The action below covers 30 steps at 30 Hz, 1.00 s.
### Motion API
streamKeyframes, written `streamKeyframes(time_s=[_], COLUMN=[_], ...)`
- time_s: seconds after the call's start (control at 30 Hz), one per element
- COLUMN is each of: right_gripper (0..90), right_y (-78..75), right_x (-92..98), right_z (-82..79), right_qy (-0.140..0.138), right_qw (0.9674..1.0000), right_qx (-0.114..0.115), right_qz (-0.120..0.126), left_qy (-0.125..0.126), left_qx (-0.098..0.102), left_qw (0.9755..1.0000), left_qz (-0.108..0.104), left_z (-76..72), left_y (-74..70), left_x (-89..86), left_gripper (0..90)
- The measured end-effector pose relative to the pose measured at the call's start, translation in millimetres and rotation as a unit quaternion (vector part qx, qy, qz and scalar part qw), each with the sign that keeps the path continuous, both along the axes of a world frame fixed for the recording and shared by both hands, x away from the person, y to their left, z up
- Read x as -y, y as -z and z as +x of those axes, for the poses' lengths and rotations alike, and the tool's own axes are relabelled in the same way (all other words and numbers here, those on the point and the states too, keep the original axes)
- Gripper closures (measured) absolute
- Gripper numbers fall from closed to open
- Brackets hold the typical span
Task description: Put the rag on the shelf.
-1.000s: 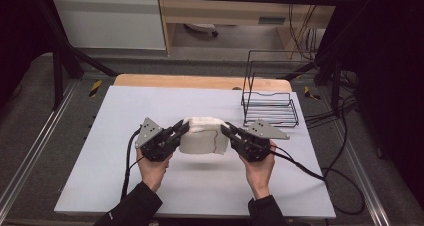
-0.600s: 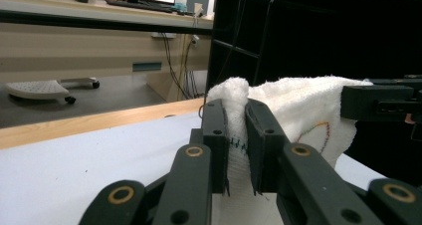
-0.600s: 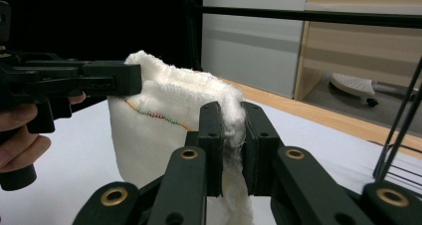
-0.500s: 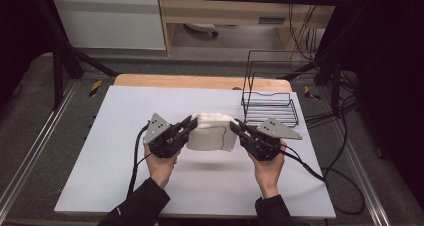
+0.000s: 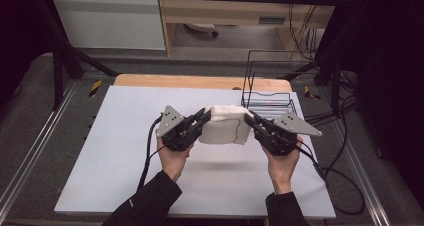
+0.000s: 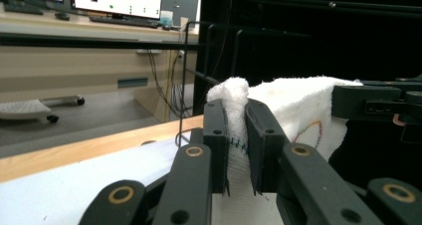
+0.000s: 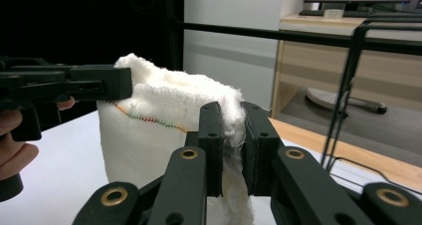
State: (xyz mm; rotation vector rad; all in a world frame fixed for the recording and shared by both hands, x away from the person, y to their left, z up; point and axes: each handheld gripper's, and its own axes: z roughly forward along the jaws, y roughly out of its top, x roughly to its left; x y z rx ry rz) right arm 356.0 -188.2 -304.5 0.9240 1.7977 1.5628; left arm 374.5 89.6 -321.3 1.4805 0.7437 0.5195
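A white folded towel [image 5: 223, 125] with a thin coloured stitched line hangs in the air between both grippers, above the light table top [image 5: 115, 156]. My left gripper [image 5: 204, 117] is shut on the towel's left top corner [image 6: 234, 93], its black jaws pinching the cloth. At the right top corner [image 7: 230, 110] my right gripper [image 5: 248, 117] is shut on the cloth as well. In the right gripper view the left gripper [image 7: 74, 88] holds the far corner of the towel [image 7: 149, 135]. The towel [image 6: 298, 115] drapes down below the jaws.
A black wire rack [image 5: 267, 93] stands at the table's back right, just behind the right gripper. A wooden strip [image 5: 200, 81] edges the table's far side. Cables [image 5: 330, 171] trail off to the right. A desk and monitors stand beyond the table.
Both hands have lifted the towel off the table and carried it up and slightly right, toward the wire rack. The grip on both corners is unchanged.
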Motion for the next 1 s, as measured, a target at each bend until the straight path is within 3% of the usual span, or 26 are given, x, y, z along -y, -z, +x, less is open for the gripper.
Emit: streamKeyframes(time_s=[0.57,1.0], right_gripper=[80.9,80.9], right_y=[-27.0,-57.5], right_x=[31.3,53.1], right_z=[10.8,16.5], right_qy=[0.032,0.053], right_qw=[0.9991,0.9973], right_qx=[0.026,0.050], right_qz=[0.009,0.006], left_qy=[0.011,0.022], left_qx=[0.018,0.040], left_qw=[0.9996,0.9988], left_qz=[-0.016,-0.019], left_z=[24.3,36.9], left_y=[-31.4,-56.9], left_x=[38.4,63.7], left_gripper=[79.7,79.7])
